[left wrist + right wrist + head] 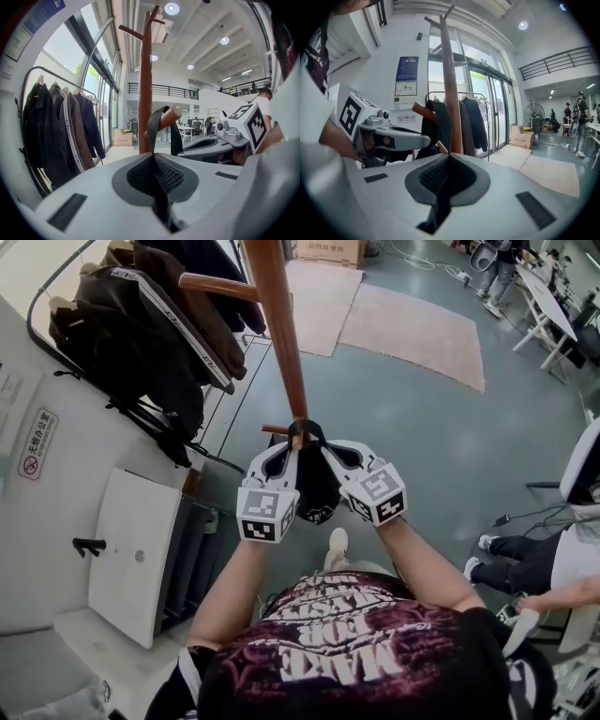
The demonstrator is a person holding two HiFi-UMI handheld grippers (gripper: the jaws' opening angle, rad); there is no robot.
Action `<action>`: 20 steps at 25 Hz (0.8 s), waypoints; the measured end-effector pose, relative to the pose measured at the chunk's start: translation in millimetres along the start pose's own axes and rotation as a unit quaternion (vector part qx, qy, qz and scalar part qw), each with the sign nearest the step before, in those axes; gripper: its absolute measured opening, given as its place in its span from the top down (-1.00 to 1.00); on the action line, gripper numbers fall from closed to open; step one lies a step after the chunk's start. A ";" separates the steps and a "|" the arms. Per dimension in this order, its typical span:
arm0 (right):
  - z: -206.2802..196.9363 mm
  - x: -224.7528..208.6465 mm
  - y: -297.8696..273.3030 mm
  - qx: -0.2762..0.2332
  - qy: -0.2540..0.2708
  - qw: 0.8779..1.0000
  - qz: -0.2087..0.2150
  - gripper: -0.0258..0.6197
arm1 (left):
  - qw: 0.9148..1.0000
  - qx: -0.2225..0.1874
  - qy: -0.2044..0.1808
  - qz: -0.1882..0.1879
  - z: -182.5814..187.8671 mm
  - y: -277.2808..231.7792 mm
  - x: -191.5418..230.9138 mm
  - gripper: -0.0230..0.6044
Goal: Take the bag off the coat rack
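A brown wooden coat rack pole (281, 334) rises in front of me, with a short peg (277, 429) low on it. A black bag (317, 495) hangs below that peg, between my two grippers. Its black strap (159, 122) loops over the peg (169, 116). My left gripper (152, 158) is shut on one side of the strap, just under the peg. The right gripper (447, 157) is shut on the strap's (440, 124) other side. In the head view the left gripper (294, 448) and right gripper (326, 448) meet tip to tip at the peg.
A garment rail with several dark coats (141, 324) stands at the left, close to the pole. A white cabinet (136, 549) sits below it. Two rugs (412, 329) lie on the grey floor beyond. A seated person (534, 563) is at the right.
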State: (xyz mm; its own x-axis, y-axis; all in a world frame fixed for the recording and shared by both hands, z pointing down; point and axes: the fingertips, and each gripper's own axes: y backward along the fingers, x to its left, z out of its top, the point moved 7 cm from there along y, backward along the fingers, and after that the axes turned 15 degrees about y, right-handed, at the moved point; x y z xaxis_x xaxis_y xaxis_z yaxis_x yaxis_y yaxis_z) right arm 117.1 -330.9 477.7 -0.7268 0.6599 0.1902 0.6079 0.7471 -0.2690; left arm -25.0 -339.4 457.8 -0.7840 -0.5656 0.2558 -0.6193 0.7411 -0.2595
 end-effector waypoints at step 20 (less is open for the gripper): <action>87.6 62.3 105.5 -0.107 0.030 0.994 -0.016 0.90 | 0.995 -0.085 -0.032 -0.039 61.0 125.8 -71.0 0.90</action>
State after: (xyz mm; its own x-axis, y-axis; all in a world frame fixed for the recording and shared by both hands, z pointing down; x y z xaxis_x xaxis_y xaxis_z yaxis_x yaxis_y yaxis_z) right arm 107.9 -218.0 378.5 -0.7297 0.6348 0.2539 0.6441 0.7629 -0.0560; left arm -49.8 -228.1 350.2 -0.7386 -0.6415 0.2071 -0.6662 0.7416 -0.0790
